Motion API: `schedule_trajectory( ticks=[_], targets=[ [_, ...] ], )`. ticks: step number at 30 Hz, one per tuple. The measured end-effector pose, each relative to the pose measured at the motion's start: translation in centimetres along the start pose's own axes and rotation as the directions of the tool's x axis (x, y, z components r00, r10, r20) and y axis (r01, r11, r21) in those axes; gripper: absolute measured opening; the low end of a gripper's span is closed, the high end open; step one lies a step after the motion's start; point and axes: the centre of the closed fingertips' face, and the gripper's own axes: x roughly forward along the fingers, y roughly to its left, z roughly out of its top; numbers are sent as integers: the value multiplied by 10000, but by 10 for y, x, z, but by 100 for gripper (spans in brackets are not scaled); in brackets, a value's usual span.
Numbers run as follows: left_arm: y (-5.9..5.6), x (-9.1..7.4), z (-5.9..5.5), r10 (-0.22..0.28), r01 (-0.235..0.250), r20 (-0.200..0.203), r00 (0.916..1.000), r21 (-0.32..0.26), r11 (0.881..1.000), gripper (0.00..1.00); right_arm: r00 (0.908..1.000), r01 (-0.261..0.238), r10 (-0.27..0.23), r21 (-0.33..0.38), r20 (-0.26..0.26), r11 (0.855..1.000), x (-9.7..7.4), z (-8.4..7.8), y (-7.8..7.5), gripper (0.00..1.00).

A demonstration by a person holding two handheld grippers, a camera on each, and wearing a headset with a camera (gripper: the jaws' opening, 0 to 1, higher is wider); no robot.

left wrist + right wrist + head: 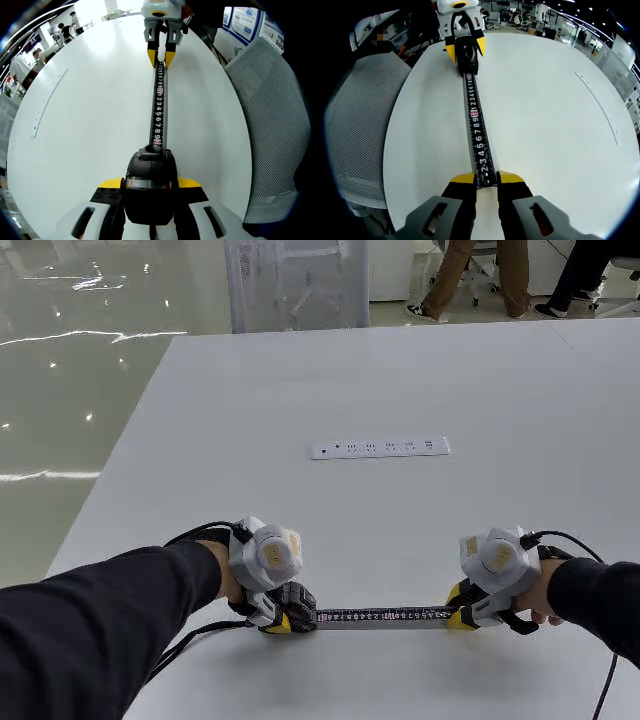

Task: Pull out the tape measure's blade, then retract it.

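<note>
Tape measure drawn out between two grippers on a white table (420,370).
On the person's side of the power strip (380,448), the left gripper (279,624) clamps the black case (150,187) near the strip's left end. The right gripper (485,179) pinches the blade (475,120) tip near the strip's right end. The blade lies flat on the table between them.

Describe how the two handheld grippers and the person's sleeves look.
The left gripper and the right gripper look alike: pale grey moulded bodies, black fingers and yellow tips. A thin black cable leads back from each one. The person wears long black sleeves that reach the wrists.
</note>
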Motion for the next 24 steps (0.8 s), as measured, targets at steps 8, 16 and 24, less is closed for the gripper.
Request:
schedule_trajectory(
  ticks=[8,16,24],
  targets=[
    [0,0,0,8,-8,-5,10000,7,10000,34,9999,92,-93,127,46,9999,-6,-9,-1,11],
    [0,0,0,25,-25,-23,10000,17,10000,34,9999,125,-125,127,-3,9998,-8,-12,-1,11],
    [-1,0,0,24,-24,-14,10000,0,10000,34,9999,137,-136,199,-32,9997,-10,-17,-3,11]
  ],
)
